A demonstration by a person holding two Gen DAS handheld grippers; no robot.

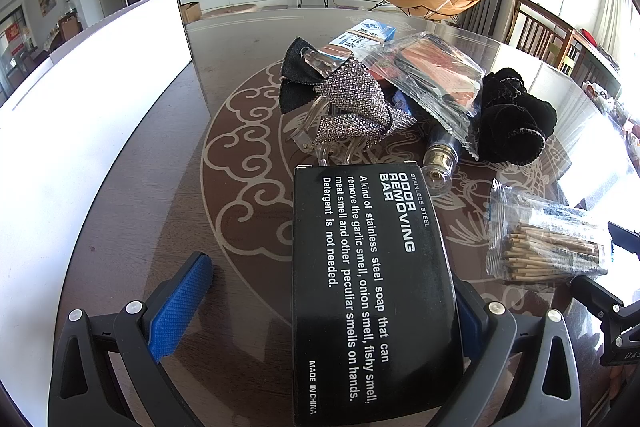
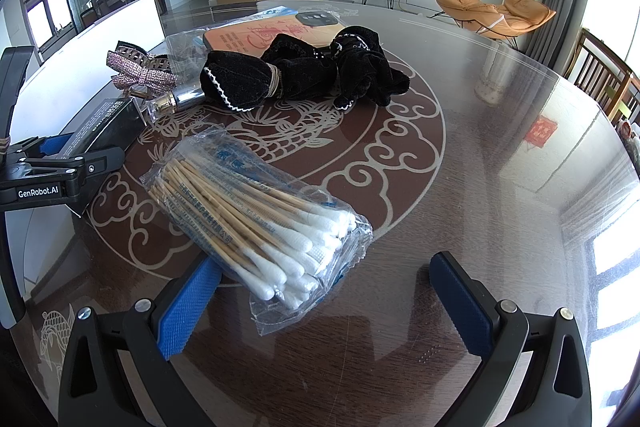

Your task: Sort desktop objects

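So the left gripper has its fingers spread wide around the black soap box, which lies flat on the glossy surface. The right-hand pad looks pressed up against the box edge, while the left blue pad stands well clear, so nothing is clamped yet. If it closes from here, I'd worry the box gets shoved sideways on that slick top before the far pad catches it, and it could skid into the sparkly hair clip just beyond.

The right gripper is also spread open, with the bag of cotton swabs lying between its fingers, its swab end nearest the camera. That loose plastic could just crumple and slip out. Hard to tell through the fisheye, but its left pad might already be touching the bag.
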